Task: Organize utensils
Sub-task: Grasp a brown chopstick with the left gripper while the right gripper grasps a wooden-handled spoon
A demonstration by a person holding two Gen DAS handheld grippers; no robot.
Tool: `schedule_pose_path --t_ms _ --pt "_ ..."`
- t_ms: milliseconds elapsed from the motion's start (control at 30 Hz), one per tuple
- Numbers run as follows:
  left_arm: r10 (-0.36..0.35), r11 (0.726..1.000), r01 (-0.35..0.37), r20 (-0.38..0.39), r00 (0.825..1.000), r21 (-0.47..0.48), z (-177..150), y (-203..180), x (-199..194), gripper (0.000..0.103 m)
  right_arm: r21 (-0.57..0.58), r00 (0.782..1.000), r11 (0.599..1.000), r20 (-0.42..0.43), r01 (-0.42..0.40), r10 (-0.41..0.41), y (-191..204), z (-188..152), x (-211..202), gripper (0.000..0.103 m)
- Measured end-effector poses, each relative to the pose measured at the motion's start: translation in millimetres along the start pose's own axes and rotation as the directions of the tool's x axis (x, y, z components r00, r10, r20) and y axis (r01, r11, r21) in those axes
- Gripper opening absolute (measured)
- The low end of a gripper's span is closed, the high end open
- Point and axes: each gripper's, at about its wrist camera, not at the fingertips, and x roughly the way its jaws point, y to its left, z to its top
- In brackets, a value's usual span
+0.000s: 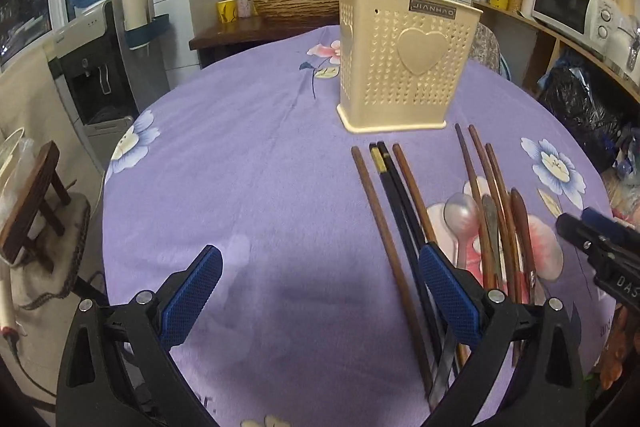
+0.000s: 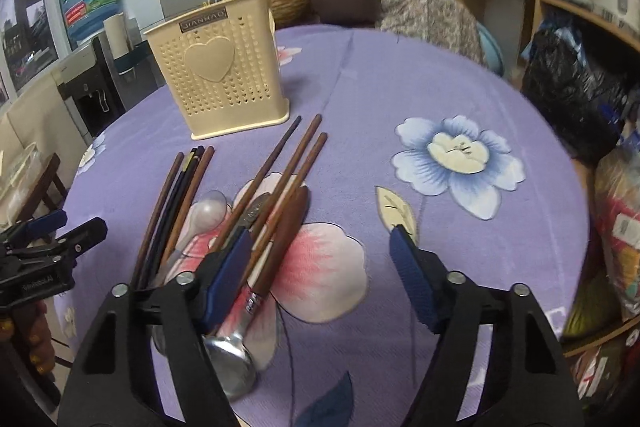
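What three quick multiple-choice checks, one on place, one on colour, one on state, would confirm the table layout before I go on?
1. Where do the chopsticks lie?
A. Inside the holder
B. Flat on the tablecloth, in front of the holder
C. On the shelf

2. What colour is the utensil holder?
A. Cream
B. Green
C. Black

3. How is the right gripper?
A. Shut on a spoon
B. Shut on a chopstick
C. Open, holding nothing

Answers:
1 B, they lie side by side on the purple tablecloth.
2 A, its perforated walls with the heart are cream.
3 C, its blue fingers stand apart over cloth, gripping nothing.
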Motion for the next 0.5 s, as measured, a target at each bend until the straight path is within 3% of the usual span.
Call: schedule_pose_path --t_ms 67,133,267,500 --pt "0.002 1.0 -0.002 -0.006 1.0 0.004 5 -2 5 0.092 -0.005 0.999 1.0 -0.029 0.017 -0.017 4 3 12 0.06" --pt "0.004 1.0 -0.004 -0.019 1.0 0.008 8 -3 10 0.086 -0.004 0.998 1.0 -0.06 0.022 -0.022 7 4 22 0.048" --pt "-0.011 1.0 0.01 -0.06 0.998 -0.006 13 -3 22 0.077 -0.001 0.995 0.999 -0.09 0.034 -0.034 13 4 35 0.042" --pt "-0.005 1.0 0.005 -0.077 0.997 -0.009 14 -5 30 0.076 0.026 0.992 0.998 -0.113 0.051 -0.048 15 6 46 0.03"
